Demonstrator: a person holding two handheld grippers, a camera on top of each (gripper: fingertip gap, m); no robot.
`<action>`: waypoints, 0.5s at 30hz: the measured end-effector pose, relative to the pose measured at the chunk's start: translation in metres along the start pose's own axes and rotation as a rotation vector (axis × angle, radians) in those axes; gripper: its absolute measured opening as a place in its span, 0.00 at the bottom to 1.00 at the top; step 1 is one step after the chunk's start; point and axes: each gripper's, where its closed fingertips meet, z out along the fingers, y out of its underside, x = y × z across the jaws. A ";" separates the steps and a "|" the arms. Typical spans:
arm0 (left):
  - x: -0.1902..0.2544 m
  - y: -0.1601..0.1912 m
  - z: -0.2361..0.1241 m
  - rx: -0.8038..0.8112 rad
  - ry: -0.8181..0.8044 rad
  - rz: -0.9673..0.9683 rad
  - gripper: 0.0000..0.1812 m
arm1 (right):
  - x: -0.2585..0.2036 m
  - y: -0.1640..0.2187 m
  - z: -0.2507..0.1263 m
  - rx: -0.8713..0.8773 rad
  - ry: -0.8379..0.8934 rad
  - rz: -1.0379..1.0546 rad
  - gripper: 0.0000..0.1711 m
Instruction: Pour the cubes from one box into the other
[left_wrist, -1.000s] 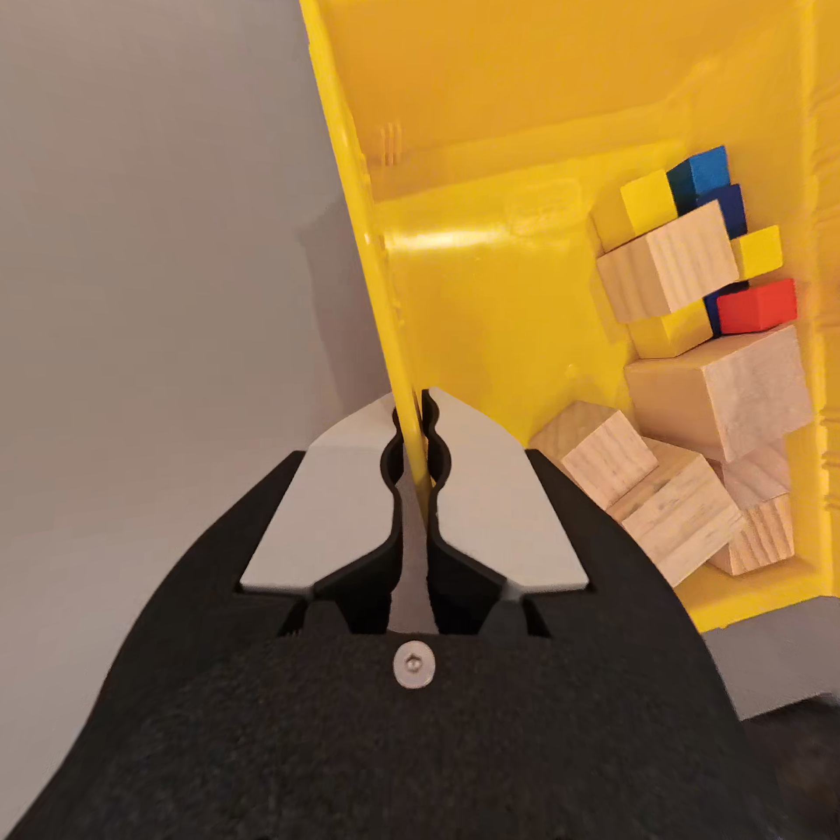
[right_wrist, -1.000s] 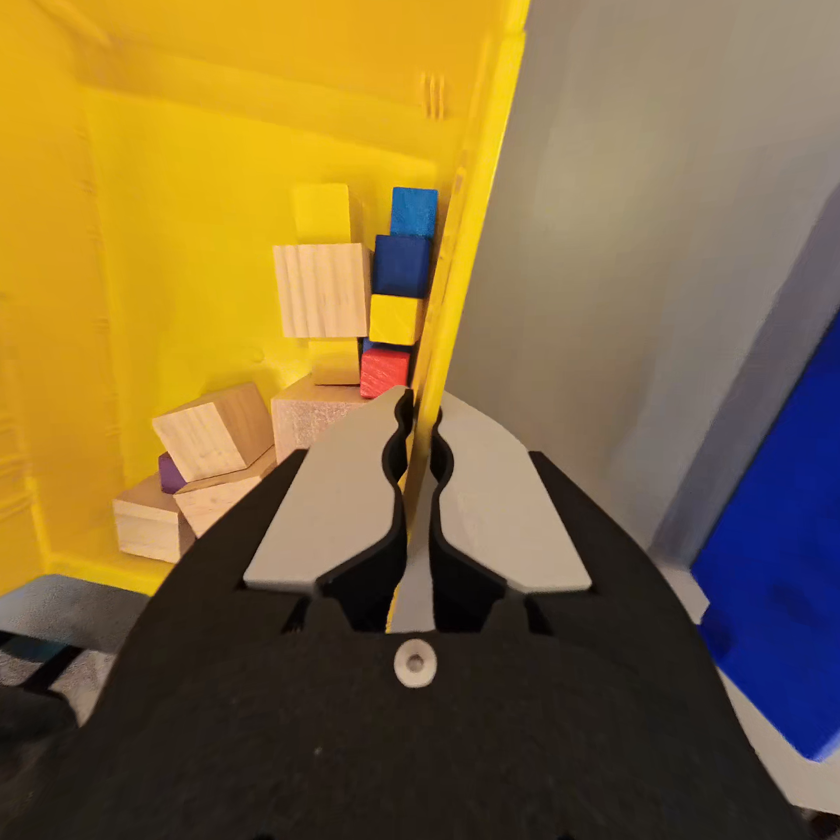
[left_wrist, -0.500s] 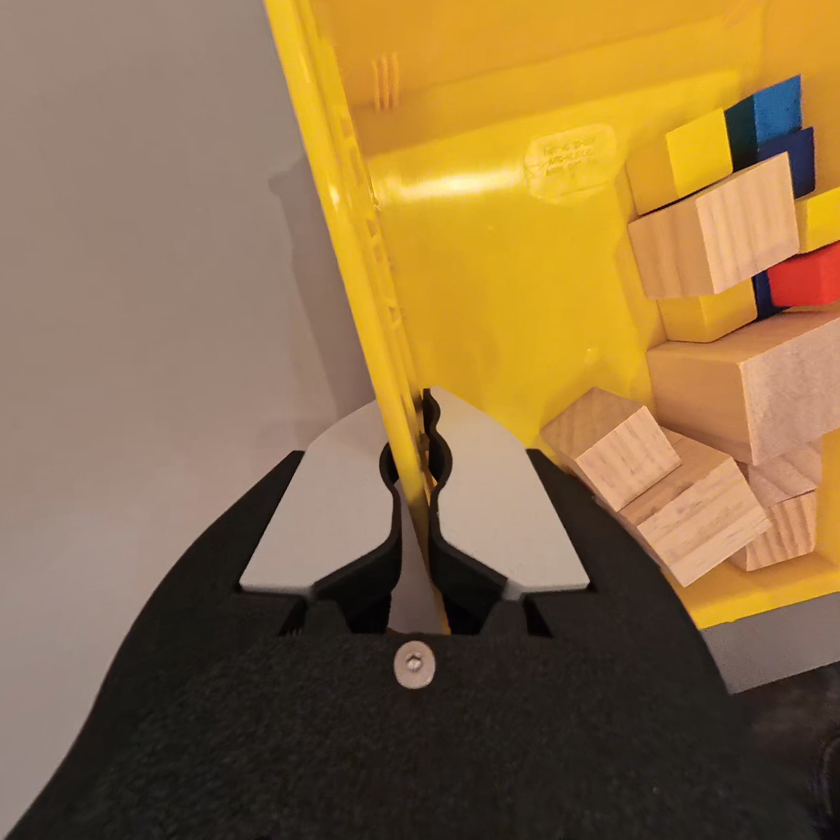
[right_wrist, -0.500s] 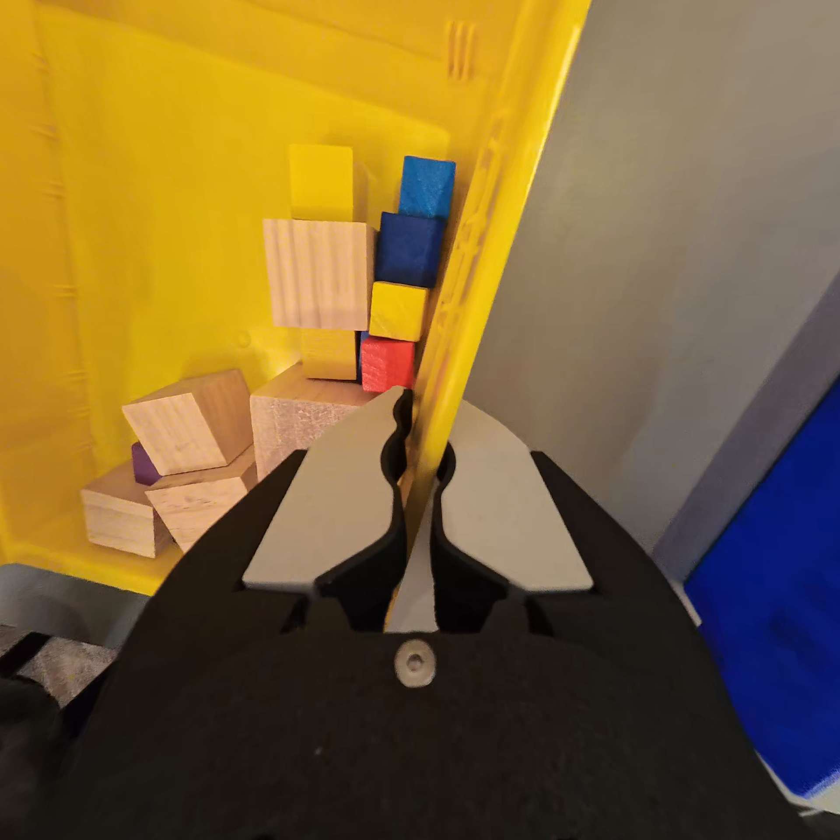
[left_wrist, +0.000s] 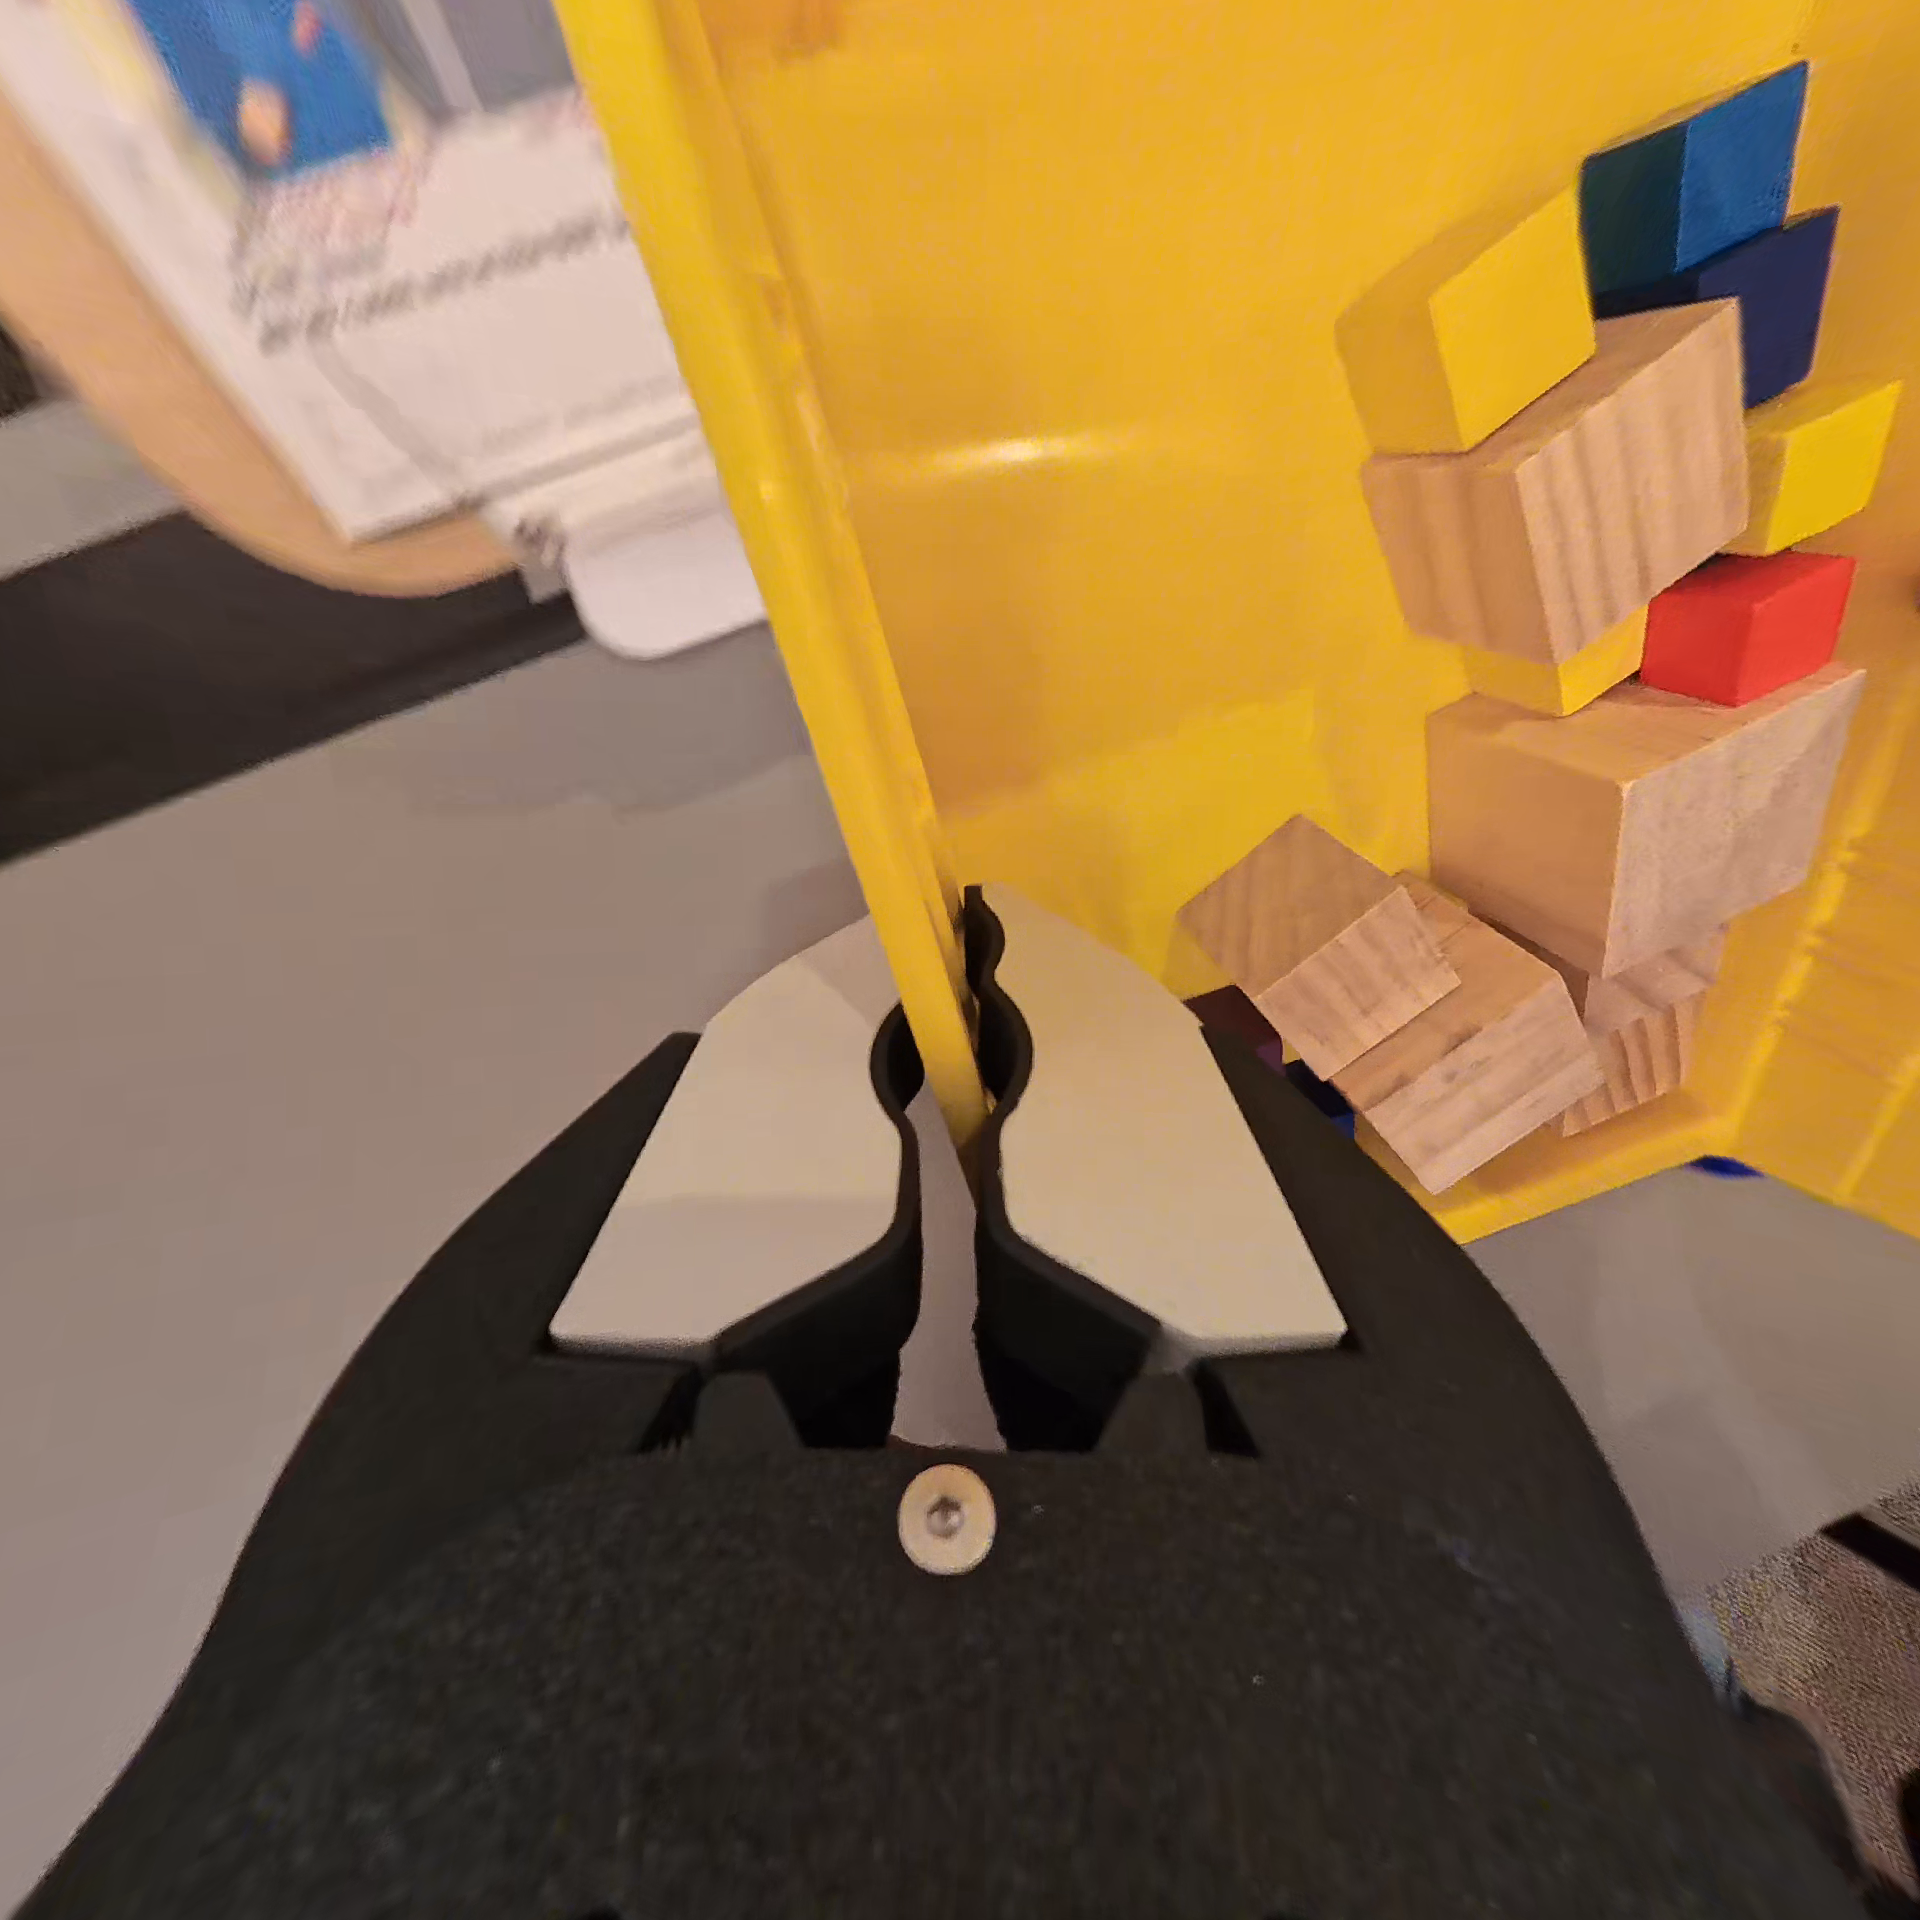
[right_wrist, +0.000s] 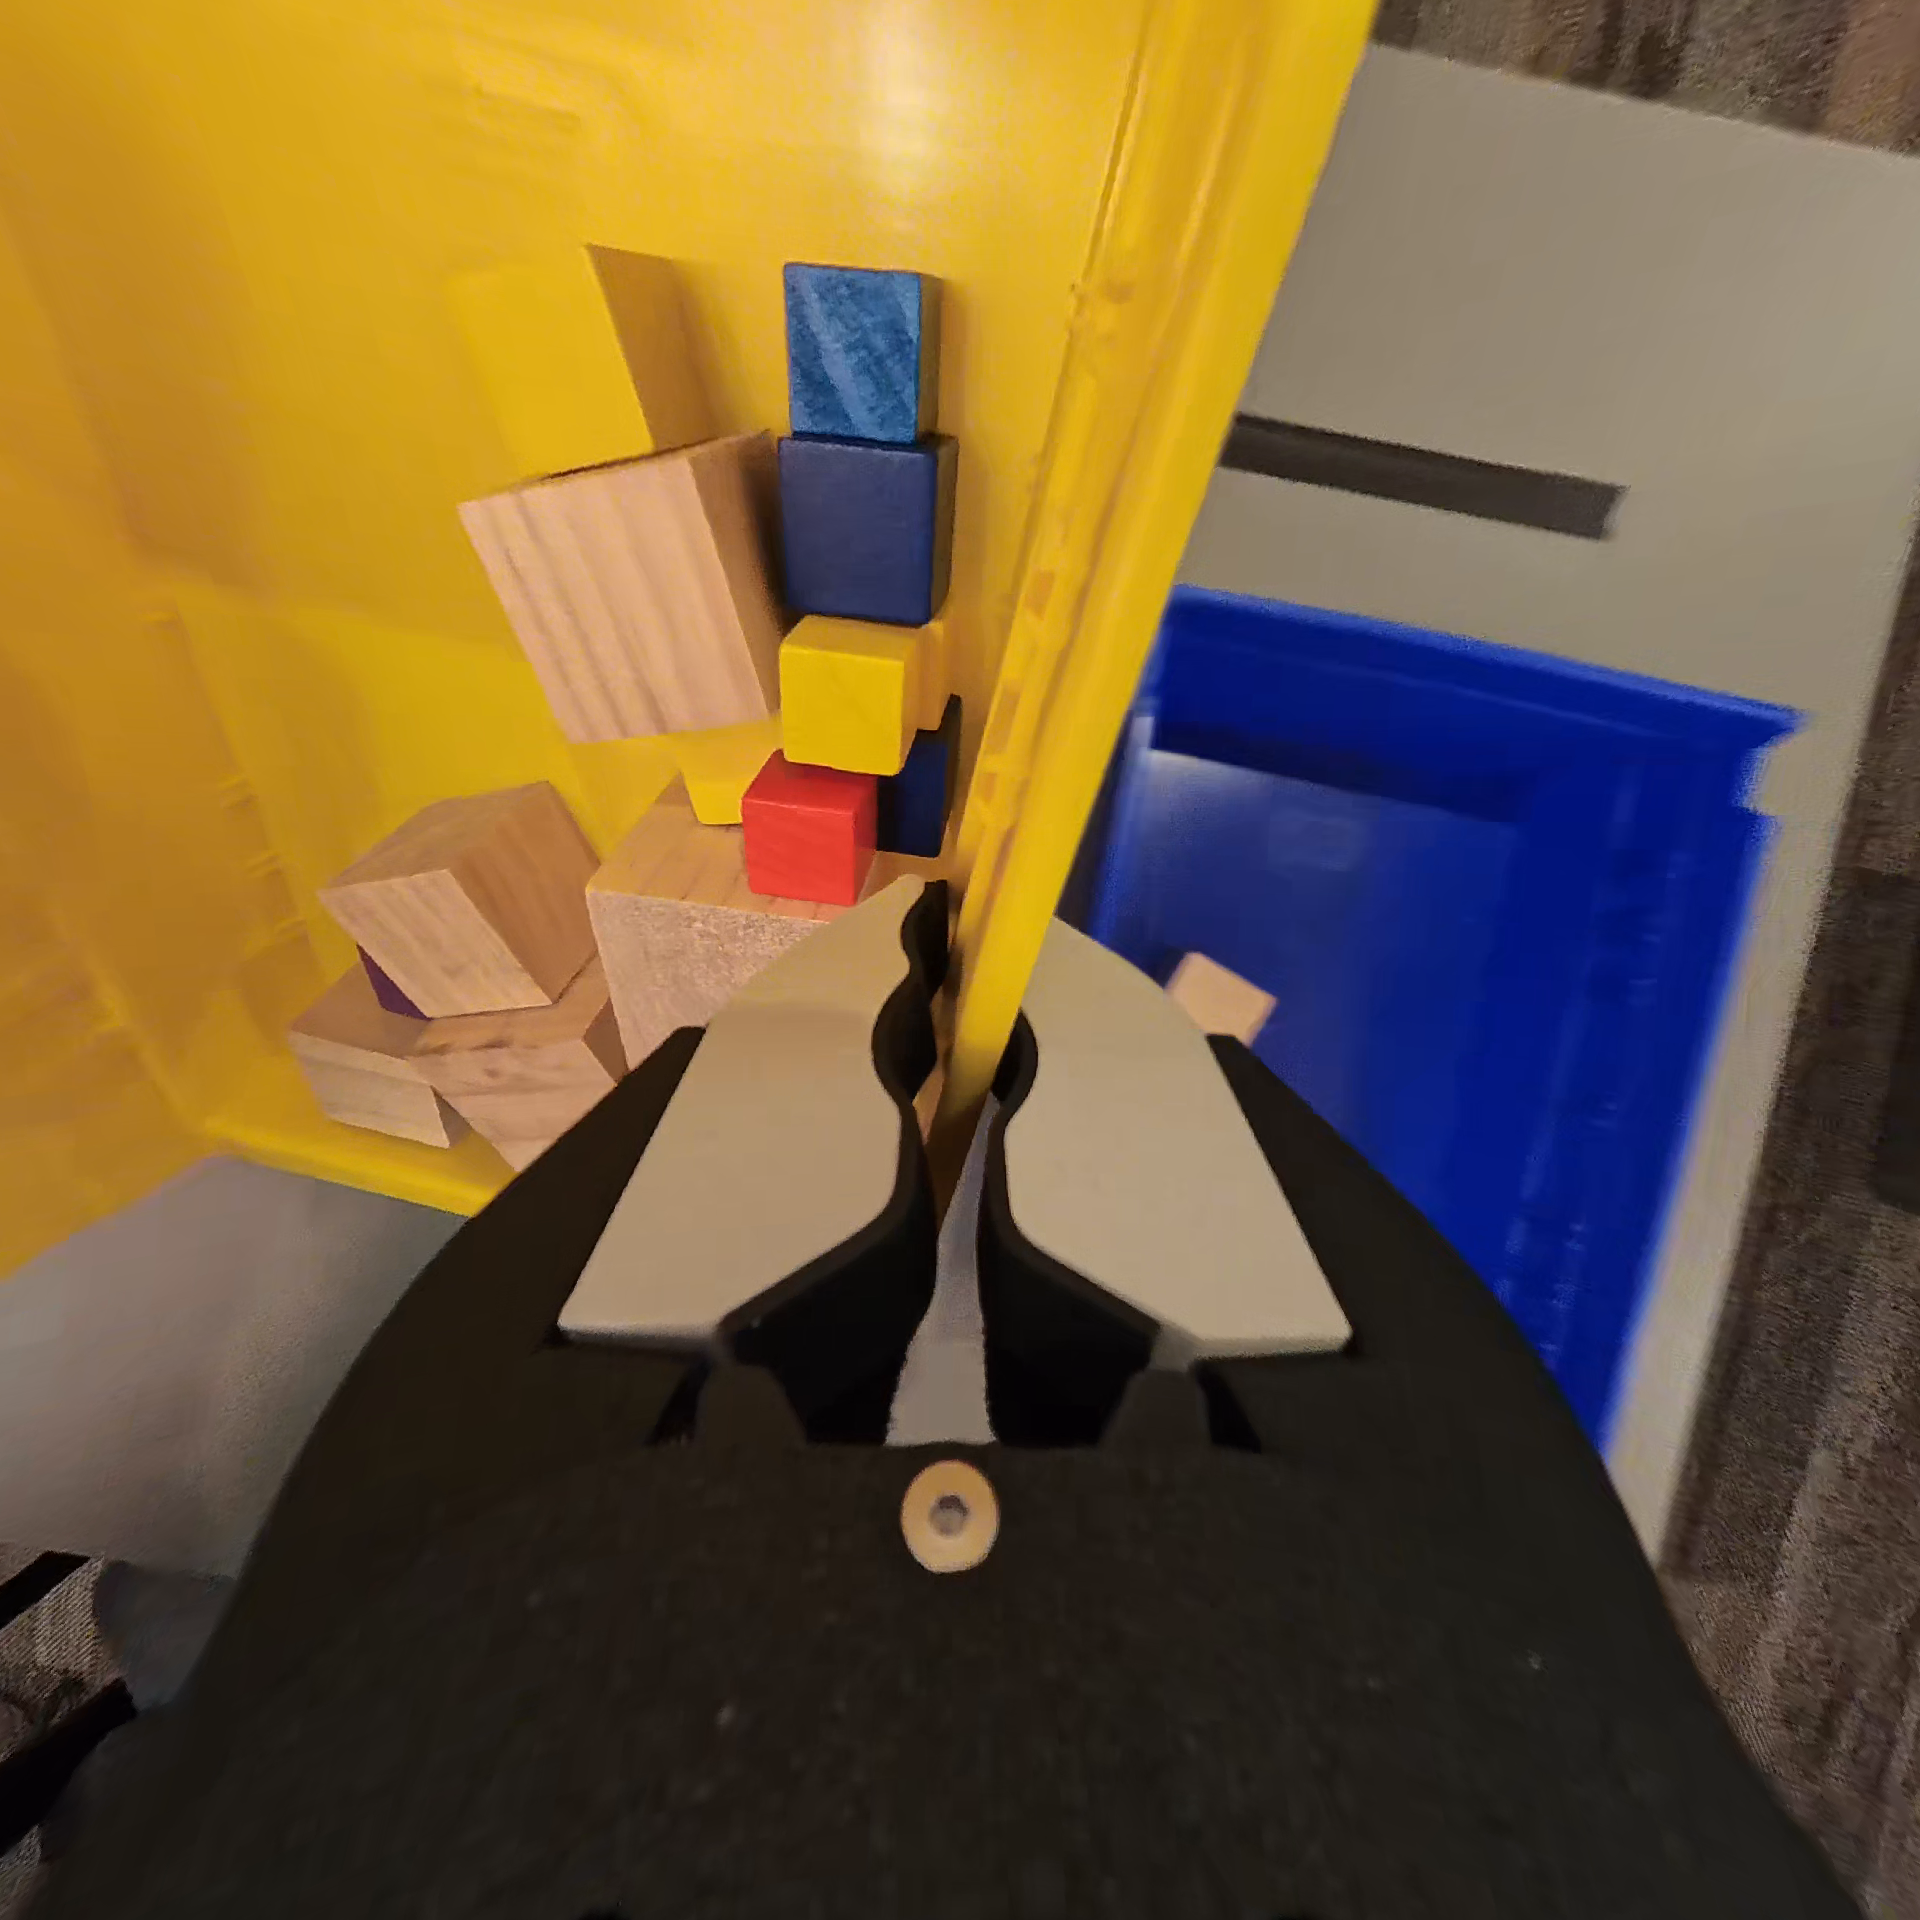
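My left gripper (left_wrist: 951, 997) is shut on the left wall of the yellow box (left_wrist: 1091, 540). My right gripper (right_wrist: 966, 997) is shut on the right wall of the same yellow box (right_wrist: 260, 364). The box is tilted up, its open side toward me. Several wooden cubes (left_wrist: 1621, 831), plain and painted blue, yellow and red, lie heaped against its right wall and lower end; they also show in the right wrist view (right_wrist: 644, 592). The blue box (right_wrist: 1455, 935) stands to the right of the yellow one with one plain cube (right_wrist: 1221, 1003) in it.
The boxes are over a grey table (left_wrist: 364, 1039). A curved wooden board with a white sheet (left_wrist: 343, 312) stands at the back left. The table's right edge and dark carpet (right_wrist: 1818, 1351) lie beyond the blue box.
Both grippers have kept their hold and moved the yellow box; the view swung, so the blue box now shows fully on the right. The cubes have shifted slightly in the heap.
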 end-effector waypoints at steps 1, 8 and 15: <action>0.014 -0.018 0.001 0.004 0.007 0.010 0.03 | 0.018 -0.004 -0.008 0.005 0.009 0.008 0.02; 0.113 -0.125 0.023 0.093 0.005 0.153 0.02 | 0.147 -0.027 -0.029 0.162 0.002 0.101 0.02; 0.180 -0.200 0.031 0.386 -0.196 0.424 0.02 | 0.226 -0.040 -0.012 0.593 -0.028 0.210 0.02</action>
